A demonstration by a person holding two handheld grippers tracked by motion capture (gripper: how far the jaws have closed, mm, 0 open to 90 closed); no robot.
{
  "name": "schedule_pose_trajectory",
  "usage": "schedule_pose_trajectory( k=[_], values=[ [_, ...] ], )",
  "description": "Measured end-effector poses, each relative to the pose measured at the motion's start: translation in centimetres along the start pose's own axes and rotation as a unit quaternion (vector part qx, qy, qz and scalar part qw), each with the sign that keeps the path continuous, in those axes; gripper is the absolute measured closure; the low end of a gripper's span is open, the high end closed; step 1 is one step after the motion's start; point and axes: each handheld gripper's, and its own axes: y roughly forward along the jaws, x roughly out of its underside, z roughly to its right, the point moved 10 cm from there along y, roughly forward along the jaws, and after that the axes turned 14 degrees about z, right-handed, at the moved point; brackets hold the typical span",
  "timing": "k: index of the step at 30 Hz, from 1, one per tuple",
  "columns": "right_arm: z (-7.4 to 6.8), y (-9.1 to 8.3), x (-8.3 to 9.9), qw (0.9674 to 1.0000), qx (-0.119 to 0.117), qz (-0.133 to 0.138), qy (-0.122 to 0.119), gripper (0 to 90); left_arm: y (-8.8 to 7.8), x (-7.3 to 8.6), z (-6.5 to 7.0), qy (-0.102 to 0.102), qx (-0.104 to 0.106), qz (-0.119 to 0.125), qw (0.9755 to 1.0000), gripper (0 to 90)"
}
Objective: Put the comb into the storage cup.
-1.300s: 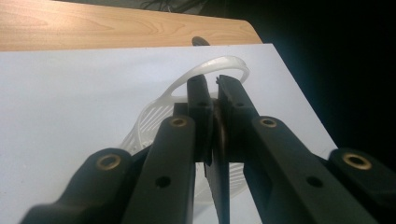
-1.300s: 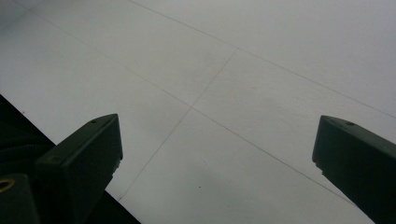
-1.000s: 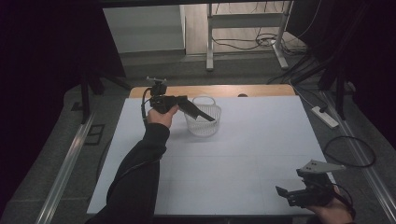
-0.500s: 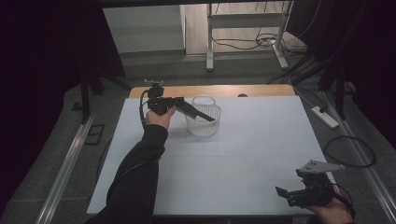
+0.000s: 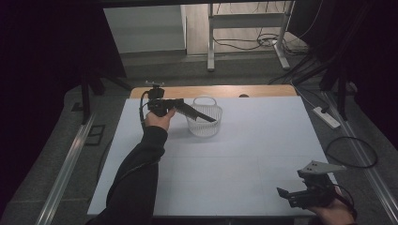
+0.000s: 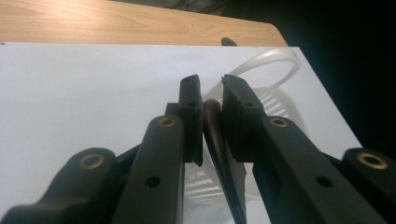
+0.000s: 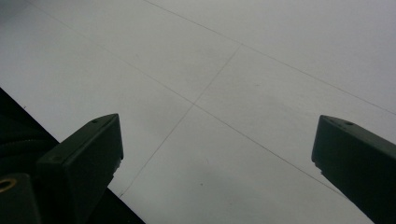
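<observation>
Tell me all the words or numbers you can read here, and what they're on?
None: no word, number or sign shows on the white basket, the white table, the left gripper or the right gripper. The power strip on the floor is too small to tell.

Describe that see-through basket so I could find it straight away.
Start at the white table and look to its far edge, left of the middle. There stands the basket, a small round one of translucent slatted plastic with a hoop handle. The left gripper reaches over its rim.
</observation>
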Motion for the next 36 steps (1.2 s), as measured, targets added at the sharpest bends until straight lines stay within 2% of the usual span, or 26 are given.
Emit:
schedule_pose_trajectory(
  k=[18,27,36],
  values=[
    [0.0,0.0,0.0,1.0000,-0.001,-0.001,0.000,2.5,-0.1,0.6,-1.0,0.030,-0.028,-0.002,0.9992,73.0],
    [0.0,0.0,0.0,1.0000,-0.001,-0.001,0.000,2.5,-0.1,0.6,-1.1,0.062,-0.047,-0.006,0.9969,70.4],
    [0.0,0.0,0.0,1.0000,-0.001,0.001,0.000,2.5,0.1,0.7,-1.0,0.085,-0.060,-0.007,0.9946,65.0]
  ],
)
